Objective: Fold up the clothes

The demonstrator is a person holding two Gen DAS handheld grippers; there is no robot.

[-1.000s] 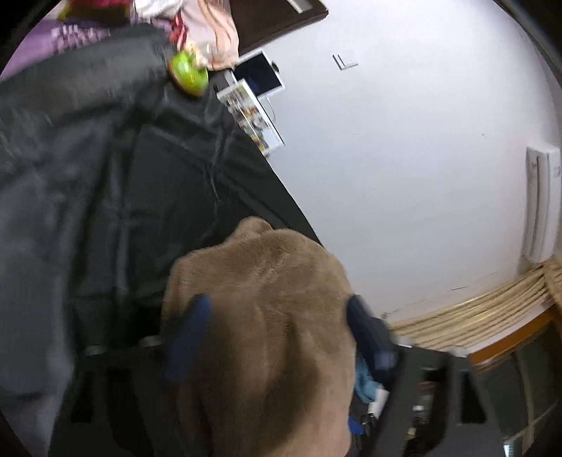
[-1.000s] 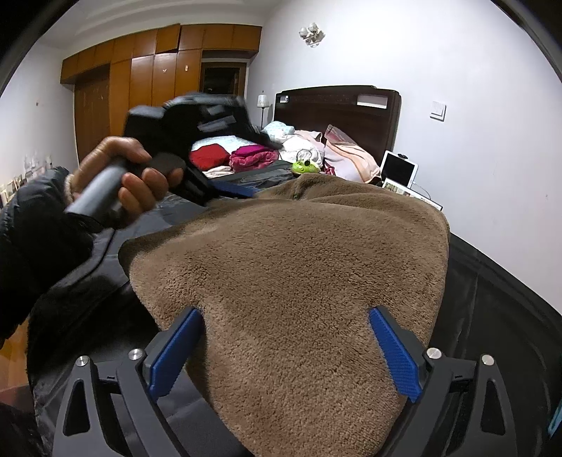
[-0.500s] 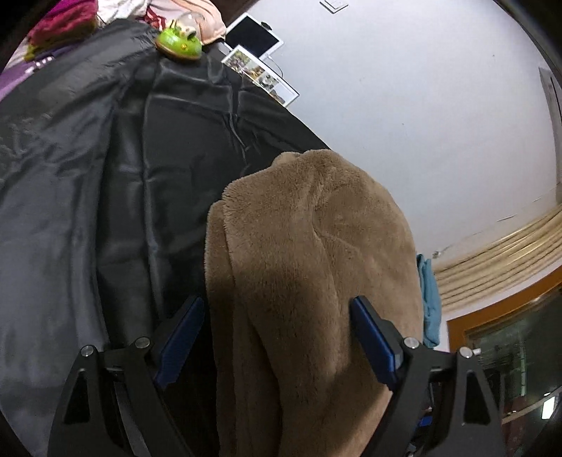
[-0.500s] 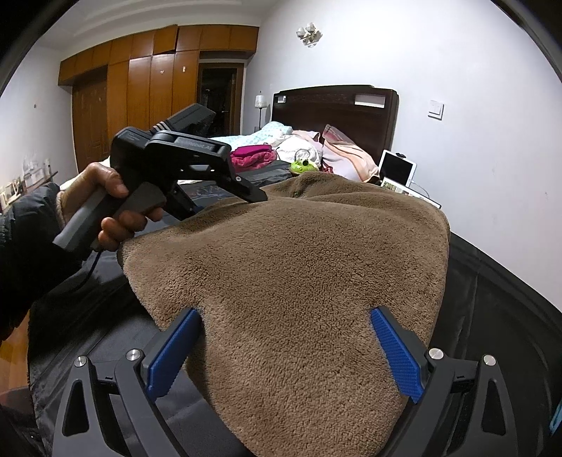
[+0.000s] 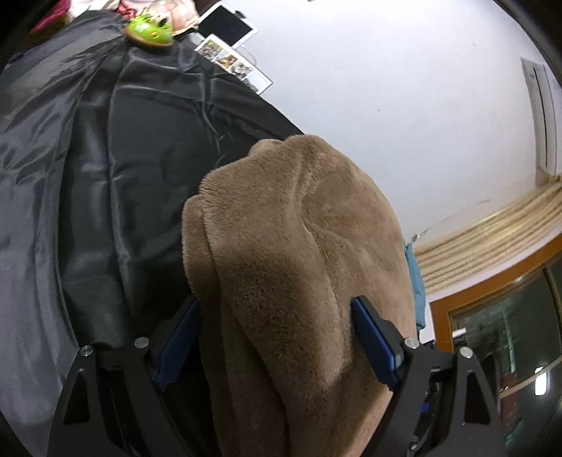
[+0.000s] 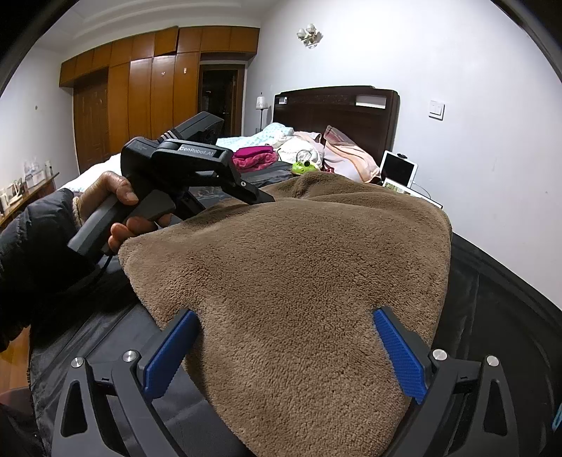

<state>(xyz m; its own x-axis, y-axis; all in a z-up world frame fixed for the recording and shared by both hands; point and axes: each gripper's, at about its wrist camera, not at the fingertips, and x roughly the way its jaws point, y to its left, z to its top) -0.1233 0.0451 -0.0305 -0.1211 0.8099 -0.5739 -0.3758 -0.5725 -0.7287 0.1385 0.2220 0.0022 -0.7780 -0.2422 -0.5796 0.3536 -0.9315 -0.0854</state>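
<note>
I had both tongs, left [image 5: 277, 337] and right [image 6: 281, 351], spread wide around the brown fleece [image 6: 291, 281] lying bunched on the bed's black cover [image 5: 105, 175], so I judged squaring its edges mattered most.

The thick brown fleece garment [image 6: 291, 281] fills the gap between the blue pads of my right gripper [image 6: 286, 351] and bulges up ahead of it, so nothing passes straight forward there. My left gripper [image 5: 277, 337] has the same pile between its spread fingers. Beside the pile, the glossy black sheet [image 5: 116, 168] on the bed lies bare and flat, open for a pass. Far ahead a small green toy [image 5: 150, 31], a white tablet [image 5: 228, 25] and heaped bedding [image 6: 316, 147] crowd the dark wooden headboard [image 6: 337, 105].
</note>
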